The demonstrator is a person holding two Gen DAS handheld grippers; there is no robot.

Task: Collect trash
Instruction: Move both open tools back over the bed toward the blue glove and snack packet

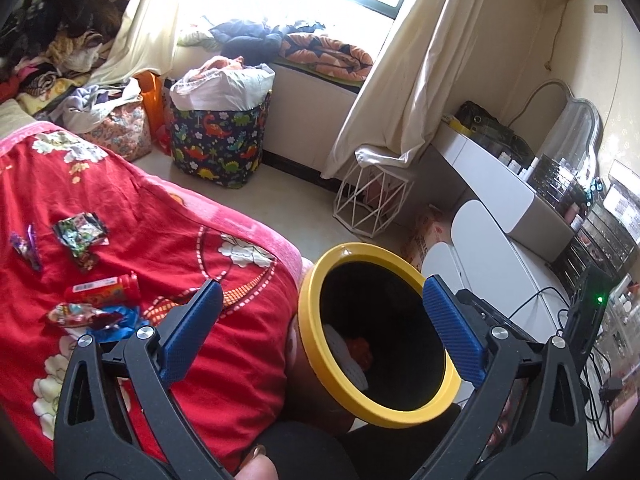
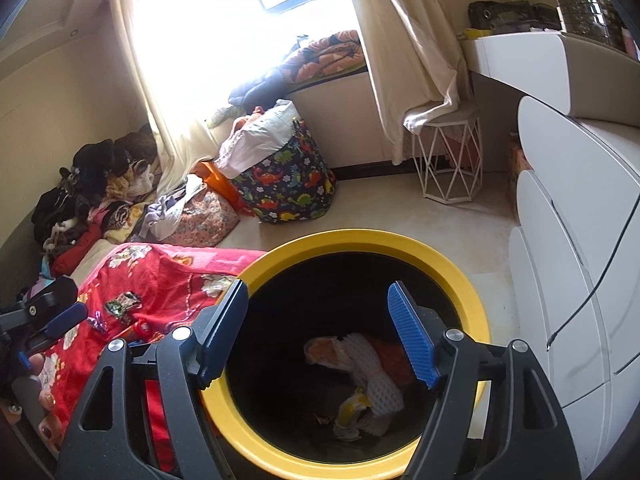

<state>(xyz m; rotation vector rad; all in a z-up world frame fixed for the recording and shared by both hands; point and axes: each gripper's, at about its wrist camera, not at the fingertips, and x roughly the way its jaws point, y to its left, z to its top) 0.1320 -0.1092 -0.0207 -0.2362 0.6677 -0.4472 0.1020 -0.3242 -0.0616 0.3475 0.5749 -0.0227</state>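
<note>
A yellow-rimmed black trash bin (image 1: 308,308) stands on the floor beside the red bed cover (image 1: 168,216). It also shows in the right wrist view (image 2: 360,242), holding white foam net and wrappers (image 2: 376,380). My left gripper (image 1: 320,332) is open and empty, above the bed edge and the bin. My right gripper (image 2: 320,336) is open and empty, right over the bin's mouth. On the bed lie a red tube (image 1: 106,288), a shiny wrapper (image 1: 82,232), a purple wrapper (image 1: 26,246) and a crumpled red-blue wrapper (image 1: 92,316).
A dinosaur-print laundry basket (image 1: 218,140) and bags stand by the window. A white wire stool (image 1: 372,200) is near the curtain. White rounded drawers (image 2: 580,280) and a desk with cables are on the right. Clothes are piled at the far left.
</note>
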